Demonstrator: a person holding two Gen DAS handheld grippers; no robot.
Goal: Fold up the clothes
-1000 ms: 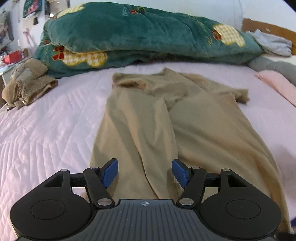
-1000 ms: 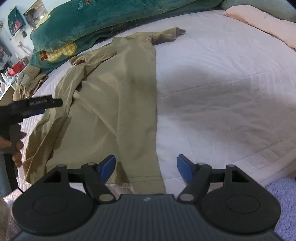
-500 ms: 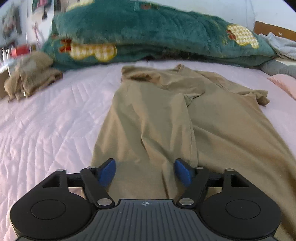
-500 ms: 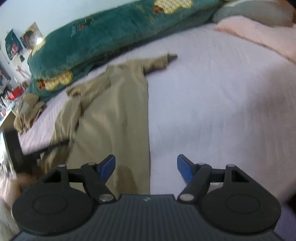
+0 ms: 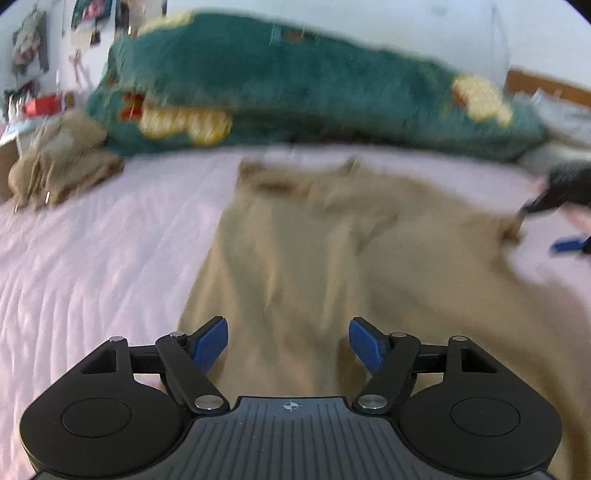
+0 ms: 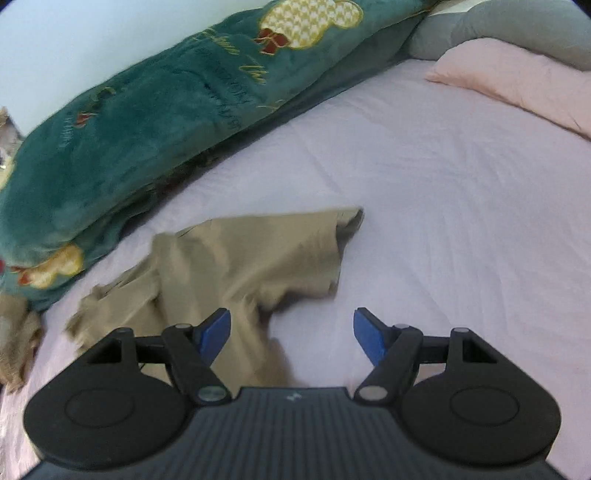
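Hovering low over the bed (image 5: 92,258), your left tool (image 5: 288,343) has its blue pads spread wide with nothing pinched; the tan shirt (image 5: 314,258) lies flat beneath and ahead of it, hem end nearest you, collar toward the big green blanket (image 5: 295,92). That view is blurred, so fine creases are hard to read. Off at the right edge you can see your right tool (image 5: 554,221) near the shirt's far sleeve, jaws apart. From your right wrist view, the right tool (image 6: 291,332) also stands wide open and empty: the sleeve (image 6: 295,251) lies spread on the bed just ahead of the left pad, not between the pads. A pink pillow (image 6: 517,77) and a grey one (image 6: 517,26) sit well beyond. A crumpled brown garment (image 5: 59,158) rests at the bed's left edge beside the blanket.
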